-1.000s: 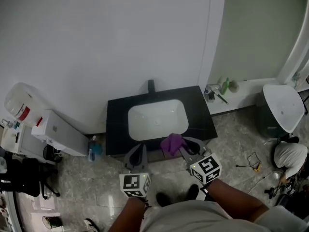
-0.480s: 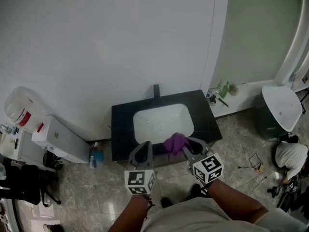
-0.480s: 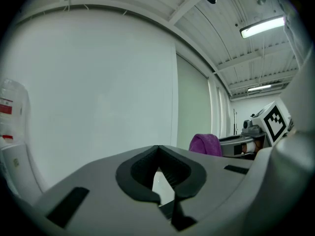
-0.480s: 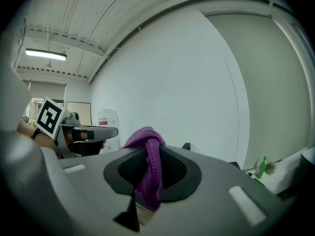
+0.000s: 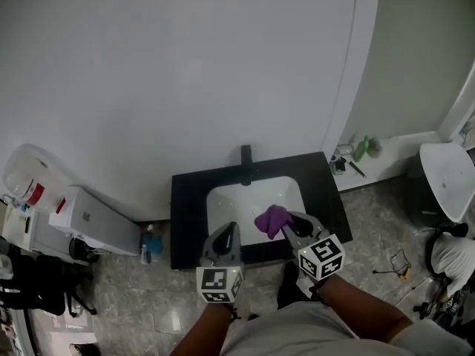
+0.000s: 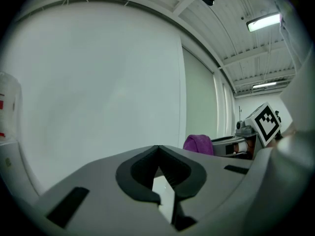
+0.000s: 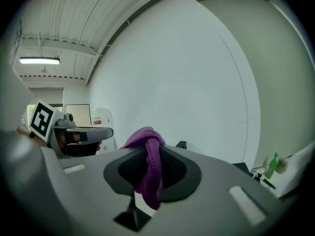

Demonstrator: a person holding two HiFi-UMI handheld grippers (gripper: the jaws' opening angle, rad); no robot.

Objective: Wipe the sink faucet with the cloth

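Now two claws are hovering over one sink (image 5: 251, 196): right claw (image 5: 286, 222) pinching one cloth (image 5: 271, 219), left claw (image 5: 227, 232) sitting closed, empty.

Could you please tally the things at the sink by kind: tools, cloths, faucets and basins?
Tools: 2, the left tool shut on nothing, the right tool shut on the cloth
Cloths: 1, the purple cloth
Faucets: 1, the black faucet
Basins: 1, the white sink
Total: 5
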